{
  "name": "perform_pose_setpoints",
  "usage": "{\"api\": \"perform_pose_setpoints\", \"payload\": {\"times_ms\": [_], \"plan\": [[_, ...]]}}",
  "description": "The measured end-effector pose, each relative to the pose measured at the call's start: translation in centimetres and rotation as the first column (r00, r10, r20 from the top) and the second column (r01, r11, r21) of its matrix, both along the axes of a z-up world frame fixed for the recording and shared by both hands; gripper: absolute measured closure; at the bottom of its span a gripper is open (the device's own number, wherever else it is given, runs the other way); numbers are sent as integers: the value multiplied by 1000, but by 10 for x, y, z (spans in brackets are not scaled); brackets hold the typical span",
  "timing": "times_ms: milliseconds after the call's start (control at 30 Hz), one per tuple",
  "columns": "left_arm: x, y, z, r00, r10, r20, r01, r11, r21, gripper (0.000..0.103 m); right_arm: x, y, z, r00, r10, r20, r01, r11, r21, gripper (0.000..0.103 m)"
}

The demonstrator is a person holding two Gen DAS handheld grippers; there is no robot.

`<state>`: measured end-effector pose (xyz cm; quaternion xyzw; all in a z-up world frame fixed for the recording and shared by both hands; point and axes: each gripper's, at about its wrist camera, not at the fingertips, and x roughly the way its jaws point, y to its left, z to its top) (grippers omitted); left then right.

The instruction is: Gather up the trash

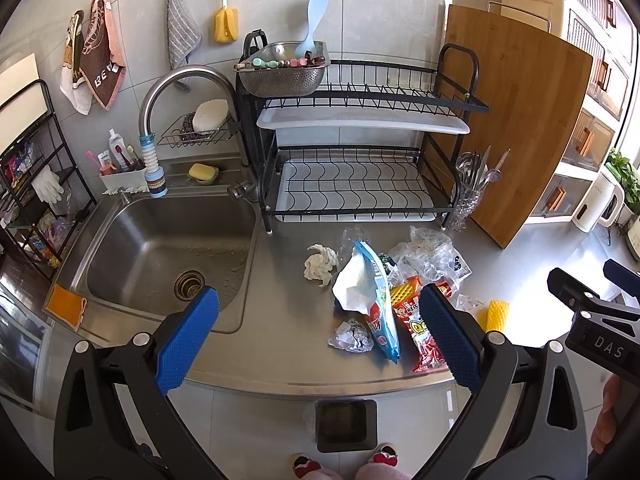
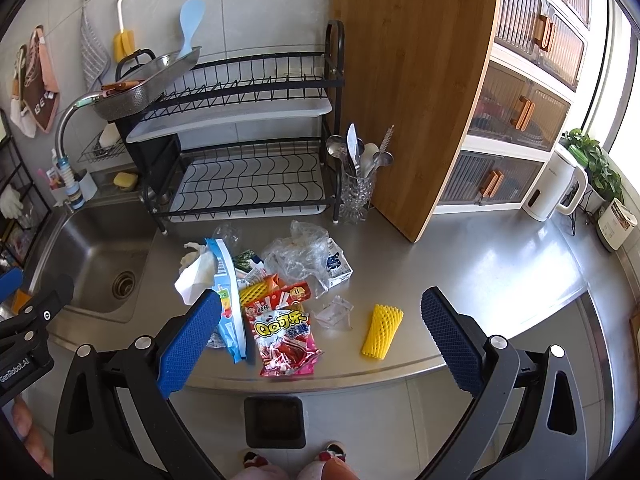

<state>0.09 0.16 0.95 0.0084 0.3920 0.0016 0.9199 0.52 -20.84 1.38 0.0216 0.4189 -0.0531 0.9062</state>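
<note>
Hovering wide open and empty above the steel worktop (image 2: 480,264), the left gripper (image 1: 320,336) and right gripper (image 2: 320,336) face scattered trash: a red snack wrapper (image 2: 286,340), blue wrapper (image 1: 380,312) and yellow foam net (image 2: 382,332), beside the sink (image 1: 160,248).

Black claw (image 1: 320,330) arms, blue textured pads (image 2: 190,344), silver screws

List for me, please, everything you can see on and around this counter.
Steel sink: one, grey, left.
Black wire dish rack: one, behind the trash.
Bamboo cutting board: one, brown, leaning upright, right of rack.
Red snack wrapper: one, counter front.
Blue snack wrapper: one, left of the red.
Yellow foam net sleeve: one lying apart, right.
Black bin: one, on the floor below.
Left gripper: blue pads, open.
Right gripper: blue pads, open.
</note>
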Motion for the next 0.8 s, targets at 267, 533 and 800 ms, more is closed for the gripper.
{"api": "perform_pose_setpoints", "payload": {"times_ms": [267,533,800], "plan": [[0,1,1,1000,-4,6,4,1000,3,8,0,0,0,1000,2,-2,-2,1000,-3,3],[-1,-1,0,1000,-4,5,4,1000,4,8,2,-2,1,1000,-3,1,3,1000,-2,3],[1,-2,-2,1000,-1,1,1,1000,2,8,5,-2,-2,1000,0,-6,0,1000,1,3]]}}
